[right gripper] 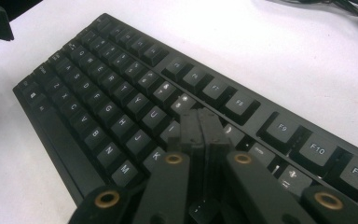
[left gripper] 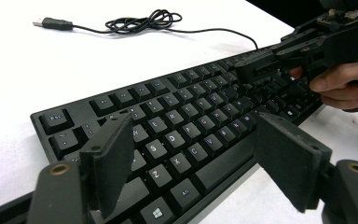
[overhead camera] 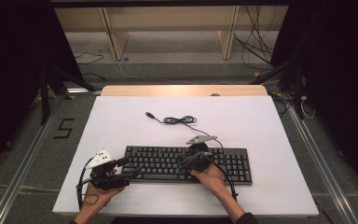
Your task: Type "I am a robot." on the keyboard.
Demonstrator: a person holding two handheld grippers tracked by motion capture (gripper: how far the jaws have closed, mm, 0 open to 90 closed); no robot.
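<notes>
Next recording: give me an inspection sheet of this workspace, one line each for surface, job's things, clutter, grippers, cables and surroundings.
Surface: white table top with a wooden strip along the far edge.
Job's things: black keyboard lying flat, near the person's edge.
Clutter: nothing seen.
Grippers: left gripper open, jaws on either side of the keyboard's near left corner, not pressing it; right gripper shut, tips together over the keys near the letter K, nothing between them.
Cables: keyboard cable partly coiled beyond the keyboard, USB plug lying free; a cable trails from each gripper.
Surroundings: grey floor with metal rails, wooden shelving behind, loose wires on the floor.
</notes>
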